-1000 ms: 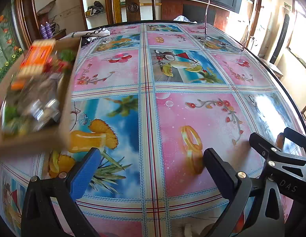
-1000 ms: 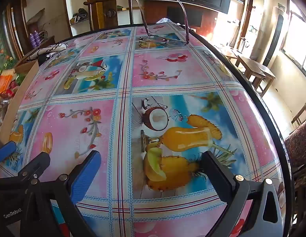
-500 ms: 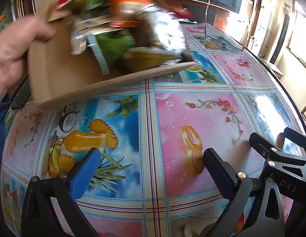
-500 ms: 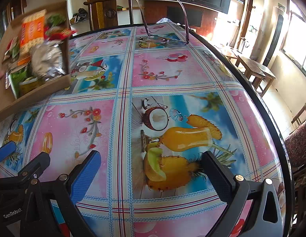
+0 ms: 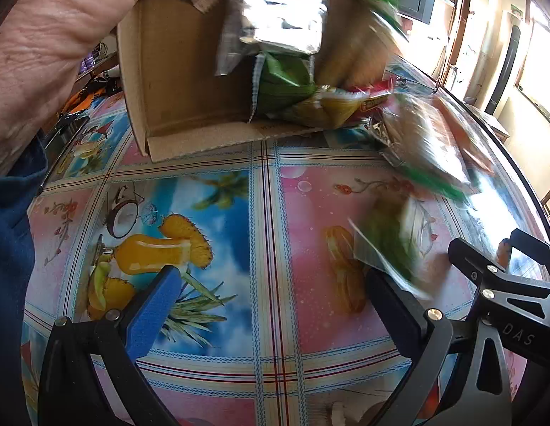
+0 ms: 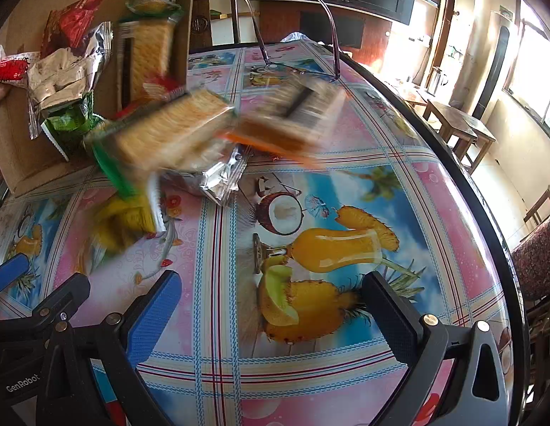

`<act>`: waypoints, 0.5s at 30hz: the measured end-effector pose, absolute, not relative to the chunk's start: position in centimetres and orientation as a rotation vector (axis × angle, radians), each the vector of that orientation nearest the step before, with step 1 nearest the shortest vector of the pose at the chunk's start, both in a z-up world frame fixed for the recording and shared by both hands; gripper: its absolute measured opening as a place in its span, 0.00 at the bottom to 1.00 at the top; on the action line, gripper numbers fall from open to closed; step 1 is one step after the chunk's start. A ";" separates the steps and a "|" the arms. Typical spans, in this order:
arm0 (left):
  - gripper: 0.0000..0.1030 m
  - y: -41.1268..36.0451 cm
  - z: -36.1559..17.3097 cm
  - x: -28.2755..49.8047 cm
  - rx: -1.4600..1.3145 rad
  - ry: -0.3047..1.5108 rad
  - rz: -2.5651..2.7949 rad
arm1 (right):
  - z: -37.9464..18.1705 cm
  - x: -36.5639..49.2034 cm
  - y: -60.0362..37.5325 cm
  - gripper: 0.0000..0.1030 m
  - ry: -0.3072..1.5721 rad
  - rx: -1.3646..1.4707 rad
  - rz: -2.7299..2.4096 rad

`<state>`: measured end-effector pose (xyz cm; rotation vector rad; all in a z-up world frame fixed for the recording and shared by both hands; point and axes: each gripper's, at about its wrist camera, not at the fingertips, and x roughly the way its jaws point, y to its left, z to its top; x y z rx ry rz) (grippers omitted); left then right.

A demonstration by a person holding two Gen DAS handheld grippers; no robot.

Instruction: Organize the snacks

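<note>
Step in hand, as judged: setup, with a bare hand (image 5: pixel 51 53) tipping the cardboard box (image 5: pixel 182 81) so snack packets (image 6: pixel 168 135) spill blurred onto the patterned tablecloth (image 6: pixel 346 191); sorting not yet begun. Left gripper (image 5: pixel 271 284) and right gripper (image 6: pixel 271 284) both gape wide, holding nothing, low over the cloth. Packets land beyond and between the two tongs, one green packet (image 5: pixel 392 245) just beside the left gripper's right finger; next move likely calls for waiting until packets settle, then closing on a single one
</note>
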<state>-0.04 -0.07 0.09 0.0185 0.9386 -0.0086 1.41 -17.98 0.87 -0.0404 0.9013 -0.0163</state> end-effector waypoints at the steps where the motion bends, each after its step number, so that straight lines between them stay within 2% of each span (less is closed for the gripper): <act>1: 1.00 -0.1 0.1 -0.1 0.018 0.938 -0.009 | 0.9 1.3 -17.9 0.99 0.901 -0.041 -0.017; 15: 1.00 0.1 0.0 0.0 0.019 0.938 -0.009 | 1.0 1.2 -17.6 0.99 0.901 -0.043 -0.014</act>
